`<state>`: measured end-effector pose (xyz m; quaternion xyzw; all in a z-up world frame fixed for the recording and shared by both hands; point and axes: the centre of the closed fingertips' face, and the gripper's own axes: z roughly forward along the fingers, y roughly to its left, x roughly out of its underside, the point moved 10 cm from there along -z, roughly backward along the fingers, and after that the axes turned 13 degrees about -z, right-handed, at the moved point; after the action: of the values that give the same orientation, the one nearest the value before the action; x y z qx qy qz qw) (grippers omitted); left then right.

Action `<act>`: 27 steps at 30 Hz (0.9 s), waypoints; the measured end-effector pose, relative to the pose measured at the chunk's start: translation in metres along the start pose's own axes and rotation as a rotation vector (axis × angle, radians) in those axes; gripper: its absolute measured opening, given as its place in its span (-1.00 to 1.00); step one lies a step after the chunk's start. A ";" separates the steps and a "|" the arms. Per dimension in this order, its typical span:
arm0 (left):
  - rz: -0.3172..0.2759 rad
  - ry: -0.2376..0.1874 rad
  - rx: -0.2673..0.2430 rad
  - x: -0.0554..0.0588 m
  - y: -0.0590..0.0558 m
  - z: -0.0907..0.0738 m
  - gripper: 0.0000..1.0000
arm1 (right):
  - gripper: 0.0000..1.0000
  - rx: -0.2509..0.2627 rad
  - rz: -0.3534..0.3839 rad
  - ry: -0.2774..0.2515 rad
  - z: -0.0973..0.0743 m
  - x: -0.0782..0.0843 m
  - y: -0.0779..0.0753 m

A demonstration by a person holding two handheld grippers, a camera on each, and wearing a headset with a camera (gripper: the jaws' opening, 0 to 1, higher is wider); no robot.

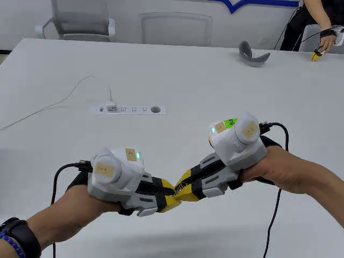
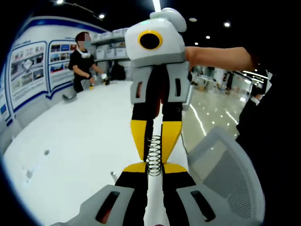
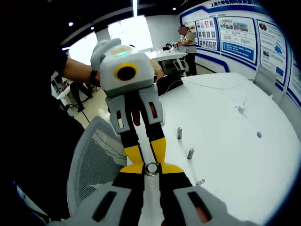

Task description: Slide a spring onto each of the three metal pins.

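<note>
Table [image 1: 204, 80]: white and broad. Both grippers are held low over its near edge, tip to tip.

Left gripper [image 1: 166, 200] and right gripper [image 1: 185, 189]: the yellow tips meet nose to nose in the head view.

Spring [image 2: 154, 155]: it lies lengthwise in the gap between the two sets of tips. In the left gripper view, its far half sits between the right gripper's yellow jaws, which are closed on it. Its near end reaches the left gripper's own tips. Those are drawn in close, but I cannot tell whether they pinch a pin. The pin itself is too hidden to make out.

On the table, in the right gripper view: two small upright metal pieces [image 3: 179, 133] [image 3: 190, 153] and a third bit [image 3: 201, 181] nearer. They are too small to tell whether they are bare pins, loose springs or finished pairs.

Step in hand (judgement): threading one spring onto one pin, mid-air.

Next move (judgement): keep both axes in line, push the coil straight along, then release it only once it is seated. Any tilt would likely jam or flick the coil.
</note>
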<state>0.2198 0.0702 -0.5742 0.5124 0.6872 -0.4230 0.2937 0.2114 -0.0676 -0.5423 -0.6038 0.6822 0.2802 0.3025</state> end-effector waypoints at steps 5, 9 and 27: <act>0.000 0.002 -0.001 0.001 -0.002 0.001 -0.79 | -0.75 0.000 -0.017 0.020 0.000 0.001 0.002; -0.005 0.000 -0.003 0.002 -0.001 0.002 -0.78 | -0.75 0.012 -0.021 0.015 0.000 0.003 0.003; -0.073 0.001 -0.058 0.020 0.001 0.000 -0.40 | -0.75 0.058 0.016 0.016 -0.005 0.018 0.003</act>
<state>0.2142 0.0795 -0.5916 0.4784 0.7176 -0.4131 0.2925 0.2067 -0.0825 -0.5527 -0.5913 0.6973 0.2579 0.3124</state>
